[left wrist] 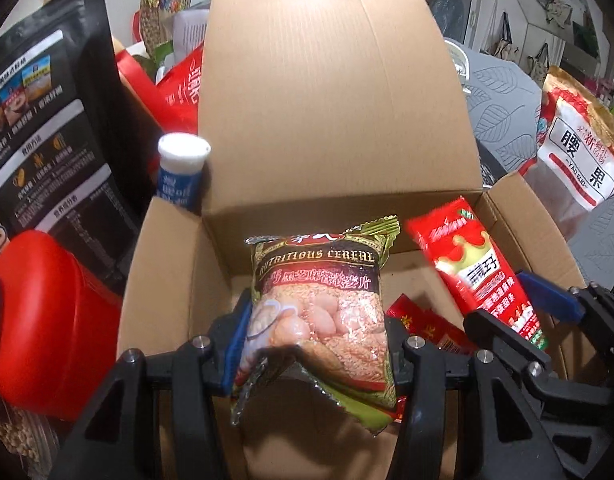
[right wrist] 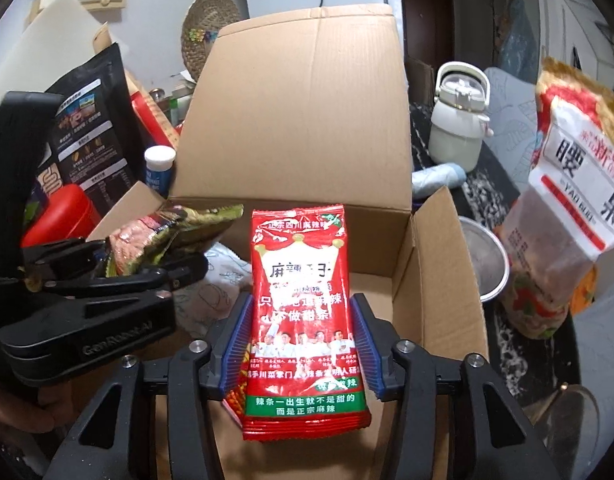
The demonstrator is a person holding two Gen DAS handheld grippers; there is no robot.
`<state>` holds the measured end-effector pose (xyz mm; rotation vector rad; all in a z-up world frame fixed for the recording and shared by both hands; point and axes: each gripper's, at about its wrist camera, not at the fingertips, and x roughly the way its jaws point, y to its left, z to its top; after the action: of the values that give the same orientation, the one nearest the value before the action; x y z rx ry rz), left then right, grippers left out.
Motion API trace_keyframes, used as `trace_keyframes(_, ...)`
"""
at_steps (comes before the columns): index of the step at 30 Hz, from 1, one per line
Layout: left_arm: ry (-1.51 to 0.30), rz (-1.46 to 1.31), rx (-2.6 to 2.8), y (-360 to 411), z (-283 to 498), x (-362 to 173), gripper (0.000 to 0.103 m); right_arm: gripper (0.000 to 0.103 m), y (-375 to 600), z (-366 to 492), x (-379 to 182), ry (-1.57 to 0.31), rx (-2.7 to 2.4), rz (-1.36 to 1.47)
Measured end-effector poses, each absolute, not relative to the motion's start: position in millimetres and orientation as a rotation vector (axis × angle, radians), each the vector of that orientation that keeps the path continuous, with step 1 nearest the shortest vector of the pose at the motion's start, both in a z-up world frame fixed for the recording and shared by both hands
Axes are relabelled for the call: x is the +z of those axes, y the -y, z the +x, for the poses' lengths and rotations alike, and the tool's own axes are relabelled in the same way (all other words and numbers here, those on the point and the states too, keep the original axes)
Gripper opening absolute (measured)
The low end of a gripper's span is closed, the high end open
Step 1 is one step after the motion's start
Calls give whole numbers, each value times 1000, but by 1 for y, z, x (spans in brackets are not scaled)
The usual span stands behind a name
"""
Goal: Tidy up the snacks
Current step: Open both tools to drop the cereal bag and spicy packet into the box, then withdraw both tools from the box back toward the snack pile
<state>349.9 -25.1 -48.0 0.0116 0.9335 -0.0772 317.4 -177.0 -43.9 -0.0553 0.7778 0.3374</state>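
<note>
Left claw (left wrist: 315, 344) clamped on a green cereal packet (left wrist: 319, 304), held above the open cardboard box (left wrist: 327, 120). Right claw (right wrist: 303, 344) around a red spicy-strip packet (right wrist: 303, 320), blue pads (right wrist: 365, 344) flanking its sides; whether pressing or just loosened, cannot tell. Both packets poised over the box interior, red sachets (left wrist: 431, 324) low in the box under the cereal packet. Left of the box, a red tin (left wrist: 47, 320), a white-capped blue tube (left wrist: 181, 172) and a tall black pouch (left wrist: 47, 120). Right of it, a steel bowl (right wrist: 485, 264) and a cashew bag (right wrist: 567, 216). Farther back, box flap upright, a white kettle (right wrist: 459, 120) on the counter (left wrist: 503, 112), a woven fan (right wrist: 207, 36) at the rear.
</note>
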Motion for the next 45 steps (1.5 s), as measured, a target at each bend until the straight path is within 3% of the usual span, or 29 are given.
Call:
trace_keyframes(5, -977, 33, -41, 27, 354, -49, 52, 72, 174, 309, -38, -767, 313, -87)
trace_keyframes(11, -1022, 12, -43, 26, 349, -45, 52, 72, 179, 298, -27, -768, 286, -85)
trace_keyframes(31, -863, 26, -43, 24, 283, 25, 60, 72, 189, 238, 32, -671, 250, -98)
trace_keyframes(45, -748, 52, -85, 20, 211, 84, 60, 80, 194, 168, 84, -548, 267, -92)
